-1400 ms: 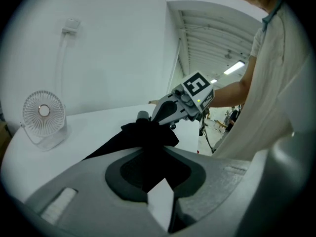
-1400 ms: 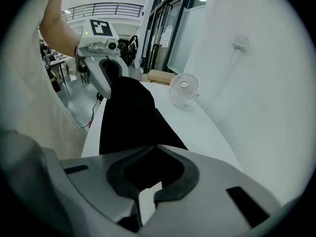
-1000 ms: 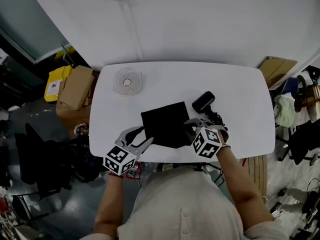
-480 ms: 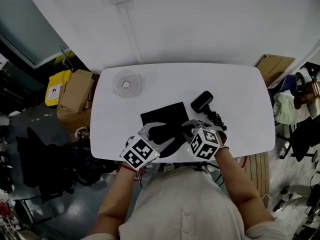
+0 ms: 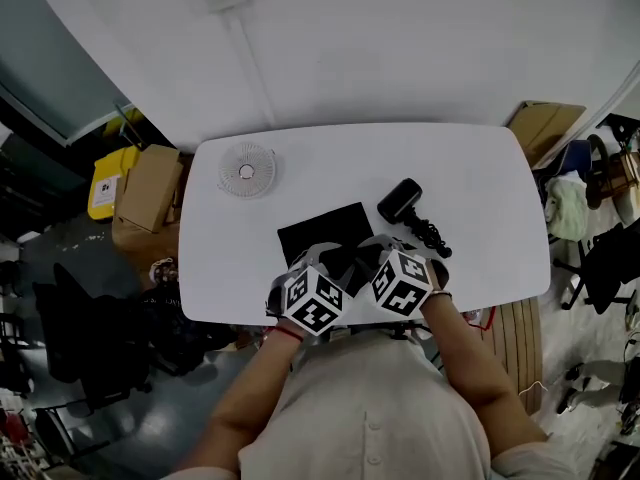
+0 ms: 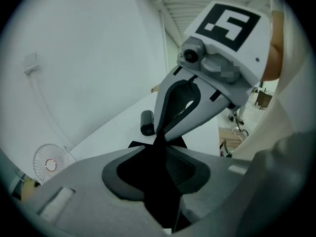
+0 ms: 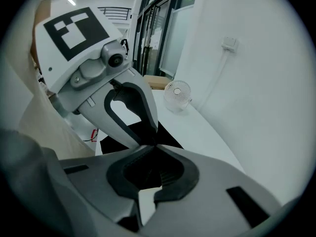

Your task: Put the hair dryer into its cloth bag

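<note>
**Layout.** At the left of the white table [image 5: 480,183] a small round fan [image 5: 246,171] is noted, well apart from the work. The black cloth bag [image 5: 318,233] lies flat near the table's front edge, at its middle.

**Left gripper** [image 6: 156,149]. It is brought onto the near edge of the bag, just beside the other gripper. Its jaws are closing, at a middling gap. Black cloth is seen between them, but a firm pinch is not yet shown.

**Right gripper** [image 7: 153,146]. Its jaws are drawn fully together. In the left gripper view their tips are seen nipping a fold of the bag's near edge, and the cloth is drawn up into a peak at that point.

**Hair dryer** [image 5: 402,201]. It lies on the table to the right of the bag, close to its far right corner but apart from it. Its coiled cord [image 5: 432,236] trails toward the front. It is not touched by either gripper.

**Step in hand.** The opening of the bag's mouth is judged to be under way. Insertion has not begun.

**Next move.** The left pinch should be completed on one layer of cloth only, opposite the right's. The two edges could then be parted and the mouth turned toward the dryer. One gripper would afterwards have to be released to fetch the dryer. A pinch through both layers would keep the mouth shut.
</note>
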The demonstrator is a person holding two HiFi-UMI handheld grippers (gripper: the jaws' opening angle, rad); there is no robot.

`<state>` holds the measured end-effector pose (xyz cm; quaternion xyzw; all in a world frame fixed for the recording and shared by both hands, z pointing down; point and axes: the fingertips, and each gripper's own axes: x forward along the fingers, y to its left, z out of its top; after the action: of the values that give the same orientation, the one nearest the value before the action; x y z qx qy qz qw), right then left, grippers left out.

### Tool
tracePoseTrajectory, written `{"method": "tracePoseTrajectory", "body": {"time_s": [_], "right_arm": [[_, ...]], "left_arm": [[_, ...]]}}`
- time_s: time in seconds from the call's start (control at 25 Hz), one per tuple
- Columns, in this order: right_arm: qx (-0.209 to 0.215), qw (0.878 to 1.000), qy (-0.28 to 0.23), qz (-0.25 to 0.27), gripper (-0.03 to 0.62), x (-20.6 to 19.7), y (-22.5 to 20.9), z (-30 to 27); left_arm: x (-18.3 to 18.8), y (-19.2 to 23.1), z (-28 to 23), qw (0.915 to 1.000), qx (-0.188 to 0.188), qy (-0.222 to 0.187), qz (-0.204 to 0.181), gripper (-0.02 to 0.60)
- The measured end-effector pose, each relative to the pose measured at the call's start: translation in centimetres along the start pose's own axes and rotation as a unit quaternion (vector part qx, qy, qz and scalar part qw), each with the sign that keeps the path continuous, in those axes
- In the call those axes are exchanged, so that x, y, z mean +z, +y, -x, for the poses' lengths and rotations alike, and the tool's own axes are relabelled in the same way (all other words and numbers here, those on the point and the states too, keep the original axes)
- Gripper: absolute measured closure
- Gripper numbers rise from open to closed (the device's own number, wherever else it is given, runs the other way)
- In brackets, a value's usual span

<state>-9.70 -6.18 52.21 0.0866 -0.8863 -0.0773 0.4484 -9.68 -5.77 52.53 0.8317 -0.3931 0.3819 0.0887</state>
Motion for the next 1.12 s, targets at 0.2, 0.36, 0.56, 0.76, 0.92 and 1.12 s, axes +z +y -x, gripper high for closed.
{"method": "tracePoseTrajectory", "body": {"time_s": [0.2, 0.36, 0.56, 0.76, 0.92, 1.12], "right_arm": [[0.001, 1.0, 0.003, -0.023, 0.572, 0.1, -0.1, -0.1], [0.001, 1.0, -0.008, -0.006, 0.572, 1.1, -0.3, 0.0], [0.024, 0.997, -0.049, -0.047, 0.569, 2.2, -1.8, 0.1], [0.026, 0.988, -0.087, -0.127, 0.486, 1.9, -2.6, 1.6], [0.014, 0.976, -0.122, -0.182, 0.465, 0.7, -3.2, 3.2], [0.028, 0.949, -0.15, -0.274, 0.445, -2.1, -4.2, 4.7]], "left_arm": [[-0.7, 0.7, 0.4, 0.9982, 0.041, 0.036, -0.024, 0.514], [-0.8, 0.5, 1.0, 0.9988, 0.016, 0.044, -0.018, 0.554], [0.5, 2.1, 2.3, 0.9939, -0.049, -0.006, 0.099, 0.557], [1.8, 3.2, 2.7, 0.991, -0.062, -0.02, 0.117, 0.557], [2.9, 2.9, 1.9, 0.9885, -0.076, -0.025, 0.129, 0.557], [3.3, 3.7, 0.6, 0.9883, -0.063, -0.016, 0.138, 0.557]]}}
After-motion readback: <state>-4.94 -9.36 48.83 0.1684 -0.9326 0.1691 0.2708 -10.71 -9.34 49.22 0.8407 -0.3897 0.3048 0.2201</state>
